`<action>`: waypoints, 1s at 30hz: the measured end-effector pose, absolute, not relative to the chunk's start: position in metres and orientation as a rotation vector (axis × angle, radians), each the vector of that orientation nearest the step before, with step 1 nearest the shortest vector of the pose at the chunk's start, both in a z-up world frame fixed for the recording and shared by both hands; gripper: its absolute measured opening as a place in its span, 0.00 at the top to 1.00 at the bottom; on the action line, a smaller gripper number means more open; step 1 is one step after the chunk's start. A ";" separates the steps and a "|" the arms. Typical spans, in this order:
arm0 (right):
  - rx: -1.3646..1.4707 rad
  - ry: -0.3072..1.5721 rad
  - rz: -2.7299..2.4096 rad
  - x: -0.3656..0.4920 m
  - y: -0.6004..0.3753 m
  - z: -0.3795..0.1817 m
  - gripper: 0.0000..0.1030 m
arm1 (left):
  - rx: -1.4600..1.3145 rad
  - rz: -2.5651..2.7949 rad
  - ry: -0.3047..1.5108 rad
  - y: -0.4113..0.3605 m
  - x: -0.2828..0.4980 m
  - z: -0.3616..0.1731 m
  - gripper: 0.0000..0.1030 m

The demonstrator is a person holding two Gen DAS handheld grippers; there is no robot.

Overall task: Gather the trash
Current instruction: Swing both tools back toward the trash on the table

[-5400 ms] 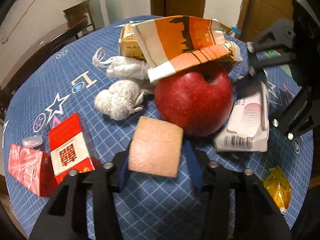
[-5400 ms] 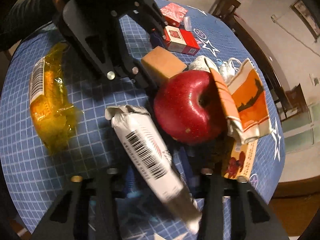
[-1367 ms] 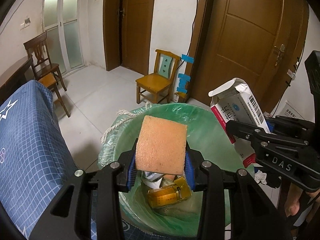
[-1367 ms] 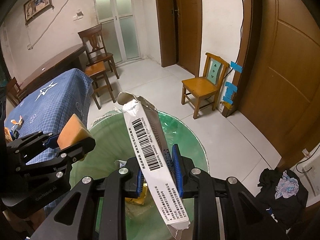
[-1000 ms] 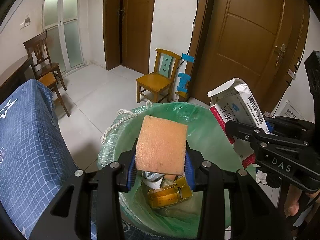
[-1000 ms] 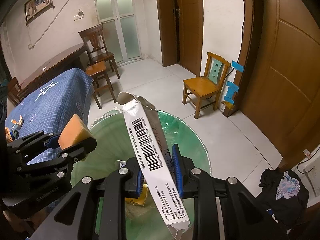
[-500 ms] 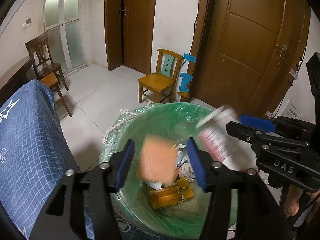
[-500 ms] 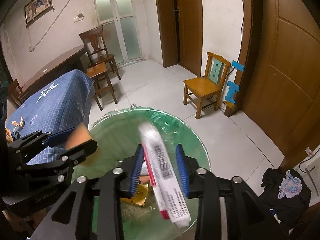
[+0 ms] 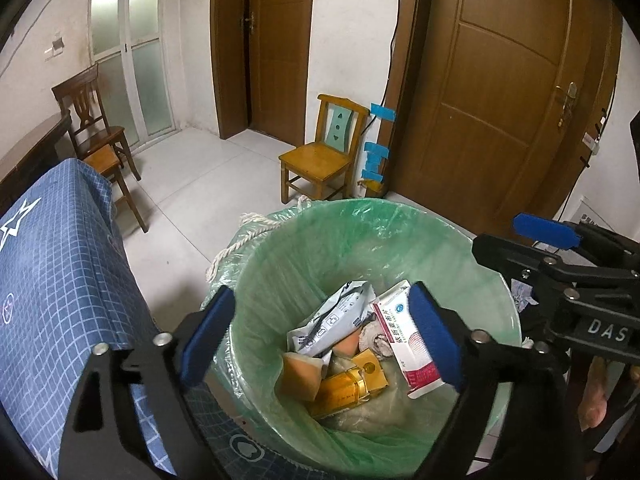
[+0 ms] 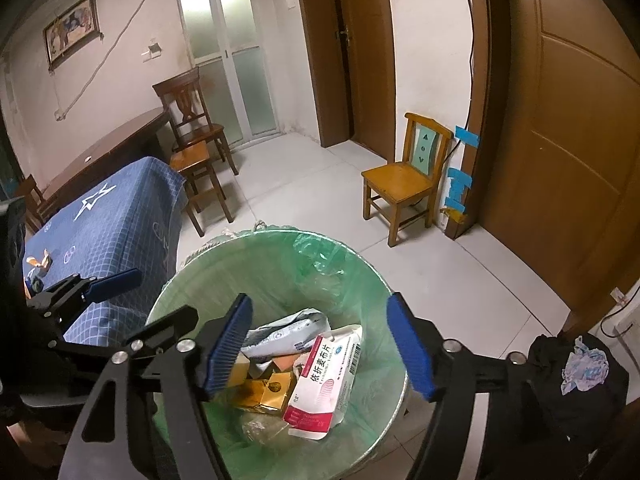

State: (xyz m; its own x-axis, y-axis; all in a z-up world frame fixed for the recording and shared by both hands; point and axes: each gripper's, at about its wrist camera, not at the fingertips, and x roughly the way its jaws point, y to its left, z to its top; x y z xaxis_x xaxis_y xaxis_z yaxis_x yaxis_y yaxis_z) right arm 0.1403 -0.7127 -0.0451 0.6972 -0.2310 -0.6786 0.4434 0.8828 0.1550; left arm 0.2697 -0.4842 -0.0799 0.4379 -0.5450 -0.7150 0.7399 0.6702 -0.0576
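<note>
Left wrist: two claws [image 9: 320, 334] [image 10: 322, 346] spread, one bin [image 9: 280, 248].

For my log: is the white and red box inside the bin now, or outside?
Inside. The white and red box lies on the other trash in the green-lined bin, under the open, empty right tool.

Right gripper [image 10: 320, 344]: I hold it spread wide above the bin, nothing between its blue pads.
Bin [image 10: 360, 272]: green-lined; white-and-red box [image 10: 322, 384] inside, gold carton [image 10: 264, 394] beside it.
Left gripper [image 10: 120, 304]: at the bin's left rim.
Yellow chair [image 10: 408, 176]: beyond the bin.
</note>
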 end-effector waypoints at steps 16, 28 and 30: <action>0.318 0.573 -0.342 0.109 -0.689 0.004 0.19 | 0.272 -0.808 0.736 -0.449 0.258 -0.052 0.08; 0.256 0.512 -0.082 0.126 -0.582 0.032 0.09 | 0.122 -0.631 0.651 -0.258 0.266 0.010 0.06; 0.246 0.527 -0.035 0.136 -0.560 0.031 0.09 | 0.103 -0.568 0.643 -0.219 0.274 0.016 0.06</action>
